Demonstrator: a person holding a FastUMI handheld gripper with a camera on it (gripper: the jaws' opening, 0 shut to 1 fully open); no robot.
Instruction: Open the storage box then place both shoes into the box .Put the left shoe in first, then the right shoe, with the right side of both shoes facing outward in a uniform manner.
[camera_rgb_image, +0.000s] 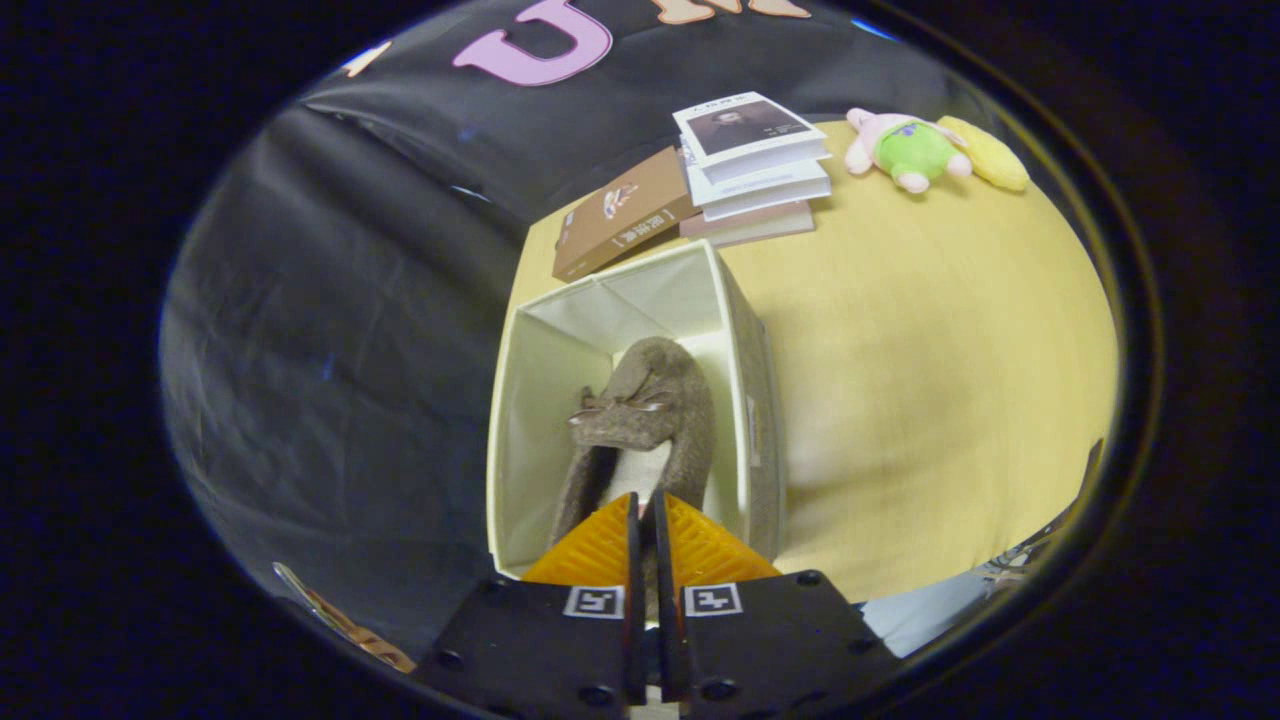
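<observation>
1. The gripper (647, 505) has its fingers nearly closed, pinched on the heel rim of a brown shoe (640, 420). Only a thin slit shows between them, and the shoe's back edge runs down into that slit.

2. The shoe hangs or rests inside the open storage box (735, 330), toe pointing away from the fingers toward the far wall. The box stands near the counter (930, 330) edge, with dark booth cloth just beside it.

3. The hold is narrow. If the heel fabric slides out of the pinch, the shoe would likely drop and roll, spoiling the required facing.

4. The box looks soft-walled. A push against its near wall could fold it or shove it toward the counter edge.

5. Whether the shoe's sole already touches the box floor cannot be told; letting go too high risks tipping.

6. The shoe sits toward the middle, which may leave little room for a second one.

7. Books (700, 185) and a plush toy (915, 150) lie well beyond the box, unlikely to interfere.
</observation>
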